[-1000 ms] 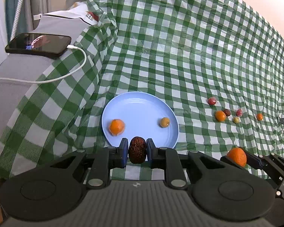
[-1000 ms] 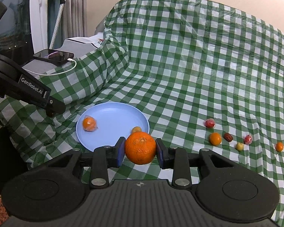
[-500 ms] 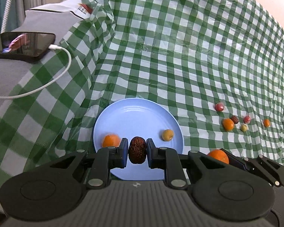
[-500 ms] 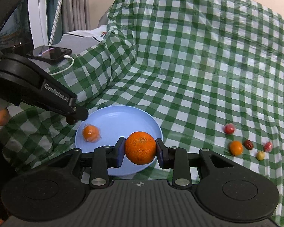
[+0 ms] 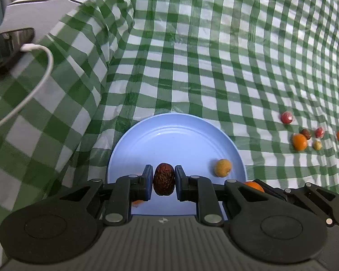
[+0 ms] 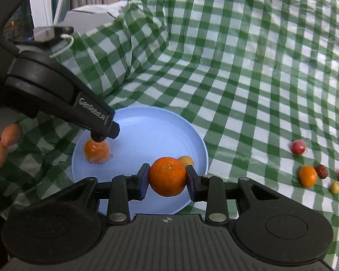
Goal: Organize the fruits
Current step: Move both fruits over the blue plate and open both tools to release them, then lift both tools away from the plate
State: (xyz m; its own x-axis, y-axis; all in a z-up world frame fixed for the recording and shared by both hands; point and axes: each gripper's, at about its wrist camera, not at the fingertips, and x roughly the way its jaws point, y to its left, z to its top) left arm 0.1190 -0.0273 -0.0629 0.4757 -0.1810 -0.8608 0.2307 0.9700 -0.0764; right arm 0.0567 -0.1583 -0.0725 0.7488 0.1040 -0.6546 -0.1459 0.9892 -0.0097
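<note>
A green-and-white checked cloth (image 5: 214,56) is spread across the whole scene, rising in folds ahead of both grippers. A round light-blue plate (image 5: 176,135) is laid on the cloth directly ahead of and beneath both sets of fingers. In the right wrist view, the left gripper (image 6: 101,135) is seen up and to the left, held in a hand (image 6: 0,149) at the frame edge and angled down over the plate's left half. A dark phone (image 5: 9,45) with a white cable (image 5: 45,74) is set far up and to the left of the left gripper (image 5: 163,181).

The right gripper (image 6: 167,179) is pinched on a mandarin (image 6: 167,176), held above the plate's near rim. A wrapped orange fruit (image 6: 96,150) is seen on the plate just below the left gripper's tip. The left gripper is clamped on a wrinkled dark-red date (image 5: 163,181), held over the plate. A small yellow fruit (image 5: 223,167) rests on the plate, to the right of the date.

A cluster of 6 small fruits (image 6: 316,174) lies on the cloth well to the right of both grippers.
</note>
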